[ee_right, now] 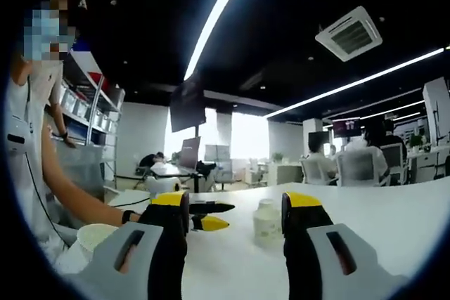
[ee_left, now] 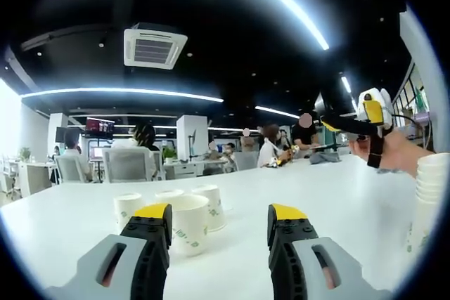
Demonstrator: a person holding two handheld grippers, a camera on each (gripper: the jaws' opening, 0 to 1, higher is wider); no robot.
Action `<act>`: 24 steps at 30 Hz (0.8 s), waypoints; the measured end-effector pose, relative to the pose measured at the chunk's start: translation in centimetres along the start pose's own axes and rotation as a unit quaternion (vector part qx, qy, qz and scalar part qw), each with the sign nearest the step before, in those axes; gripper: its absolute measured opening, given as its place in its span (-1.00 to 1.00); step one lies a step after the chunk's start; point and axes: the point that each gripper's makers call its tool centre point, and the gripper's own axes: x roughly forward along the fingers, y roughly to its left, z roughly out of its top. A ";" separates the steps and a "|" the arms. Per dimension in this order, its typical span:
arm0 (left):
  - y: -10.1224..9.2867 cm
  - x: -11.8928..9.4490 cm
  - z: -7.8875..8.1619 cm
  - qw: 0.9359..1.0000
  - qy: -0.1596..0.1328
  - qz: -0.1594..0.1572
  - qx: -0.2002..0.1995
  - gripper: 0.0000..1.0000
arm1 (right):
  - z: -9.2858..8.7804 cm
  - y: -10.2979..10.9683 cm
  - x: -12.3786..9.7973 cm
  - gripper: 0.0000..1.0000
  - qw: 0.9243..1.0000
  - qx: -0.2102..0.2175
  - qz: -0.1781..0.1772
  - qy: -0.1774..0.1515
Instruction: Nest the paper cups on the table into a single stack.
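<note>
Several loose white paper cups with green print stand on the white table (ee_left: 295, 180). The nearest cup (ee_left: 190, 224) is just beyond my left gripper's (ee_left: 218, 217) left jaw, with others (ee_left: 211, 205) (ee_left: 127, 208) behind it. The left gripper is open with nothing between its jaws. A nested stack of cups (ee_left: 429, 198) rises at the right edge. A hand (ee_left: 397, 152) holds my right gripper (ee_left: 351, 123) above the table beyond the stack. In the right gripper view the right gripper (ee_right: 237, 205) is open and empty. A cup rim (ee_right: 95, 237) shows at lower left, and the left gripper (ee_right: 219, 216) pokes in behind the left jaw.
A small white jar (ee_right: 267, 223) stands on the table (ee_right: 380, 223) between the right jaws, farther off. A person's arm (ee_right: 70, 194) reaches in at the left. People sit at office desks and chairs (ee_left: 126, 163) beyond the table's far edge.
</note>
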 end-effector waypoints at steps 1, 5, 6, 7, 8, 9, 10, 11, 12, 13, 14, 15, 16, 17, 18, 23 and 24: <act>0.0 0.0 0.0 1.000 0.001 0.000 0.000 0.17 | -0.1 -0.3 0.0 0.12 1.000 0.000 -0.001 -0.002; 0.2 -0.2 0.0 1.000 0.001 0.007 -0.001 0.17 | -1.0 -1.1 0.0 0.11 1.000 0.001 -0.006 -0.010; 0.2 -0.2 0.0 1.000 0.002 0.007 -0.001 0.17 | -1.1 -1.2 0.0 0.11 1.000 0.002 -0.008 -0.011; 0.4 -0.2 -0.2 1.000 0.004 0.010 -0.003 0.17 | -1.4 -1.2 -0.2 0.11 1.000 0.005 -0.010 -0.018; 0.6 -0.2 -0.3 1.000 0.005 0.012 -0.005 0.17 | -1.6 -1.2 -0.4 0.10 1.000 0.005 -0.012 -0.021; 0.8 -0.2 -0.4 1.000 0.006 0.016 -0.005 0.17 | -1.7 -1.1 -0.5 0.09 1.000 0.005 -0.015 -0.027; 0.9 -0.3 -0.4 1.000 0.008 0.020 -0.007 0.17 | -1.9 -0.9 -0.6 0.07 0.999 0.007 -0.012 -0.033; 1.1 -0.3 -0.5 1.000 0.011 0.025 -0.008 0.17 | -2.0 -0.7 -0.6 0.07 0.999 0.014 -0.009 -0.039; 1.3 -0.4 -0.6 0.999 0.012 0.029 -0.009 0.18 | -2.2 -0.6 -0.6 0.07 0.999 0.017 -0.007 -0.040; 1.4 -0.4 -0.6 0.999 0.013 0.032 -0.011 0.18 | -2.5 -0.5 -0.4 0.07 0.999 0.020 -0.007 -0.038; 1.6 -0.5 -0.6 0.999 0.013 0.035 -0.011 0.18 | -2.7 -0.3 -0.4 0.07 0.999 0.017 -0.007 -0.033; 1.9 -0.5 -0.5 0.999 0.012 0.040 -0.012 0.18 | -2.9 -0.1 -0.4 0.07 0.999 0.013 -0.007 -0.033; 2.2 -0.6 -0.5 0.999 0.010 0.043 -0.014 0.19 | -2.9 -0.1 -0.4 0.06 0.999 0.013 -0.007 -0.034; 2.4 -0.7 -0.5 0.999 0.010 0.048 -0.015 0.19 | -2.9 -0.1 -0.4 0.05 0.999 0.015 -0.008 -0.036; 2.8 -0.7 -0.5 0.998 0.011 0.052 -0.014 0.19 | -2.8 0.0 -0.5 0.04 0.999 0.017 -0.009 -0.040; 5.7 -1.3 -0.2 0.996 0.006 0.087 -0.036 0.21 | -2.8 -0.3 -0.7 0.00 0.999 0.018 -0.017 -0.045; 6.0 -1.3 -0.2 0.995 0.007 0.096 -0.038 0.21 | -2.7 -0.3 -0.7 0.00 0.999 0.019 -0.018 -0.047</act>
